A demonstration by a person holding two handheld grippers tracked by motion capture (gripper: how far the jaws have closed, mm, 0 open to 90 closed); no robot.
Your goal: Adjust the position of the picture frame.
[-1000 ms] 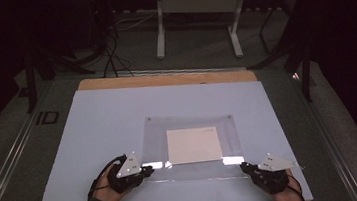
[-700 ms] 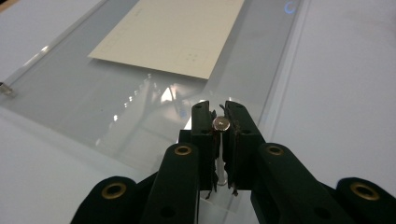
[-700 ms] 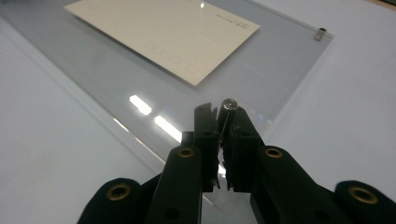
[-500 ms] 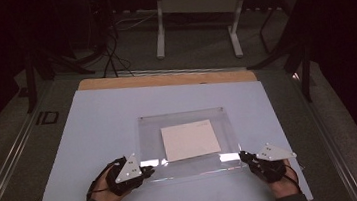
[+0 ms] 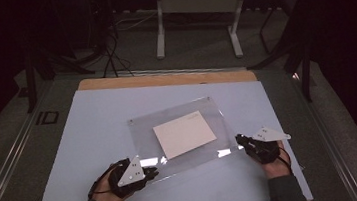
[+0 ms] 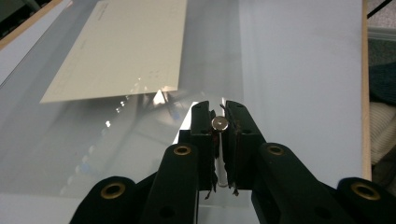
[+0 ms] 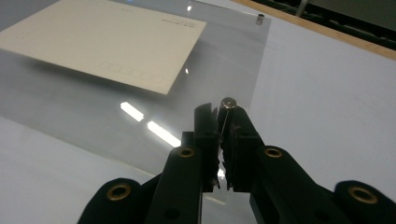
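Note:
A clear acrylic sheet (image 5: 145, 134) with a cream paper (image 5: 185, 134) inside it hangs slanted just above the white mat (image 5: 93, 124). My left gripper (image 5: 153, 172) is shut on the sheet's near left corner. In the left gripper view the gripper (image 6: 219, 112) pinches the edge at a small metal stud (image 6: 219, 123), with the paper (image 6: 126, 46) beyond. My right gripper (image 5: 241, 140) is shut on the near right corner. The right gripper view shows this gripper (image 7: 225, 112) clamped beside a stud (image 7: 228, 101), with the sheet (image 7: 93, 107) and paper (image 7: 102, 39) stretching away.
The mat lies on a wooden tabletop (image 5: 164, 79) whose edge shows at the back. Behind the table stand a white metal frame (image 5: 161, 27), dark stands and floor cables (image 5: 111, 57). Bare mat surrounds the sheet on all sides.
The sheet has turned counter-clockwise, its right side now farther from the person. The right gripper moved away from the person with its corner; the left one rose slightly.

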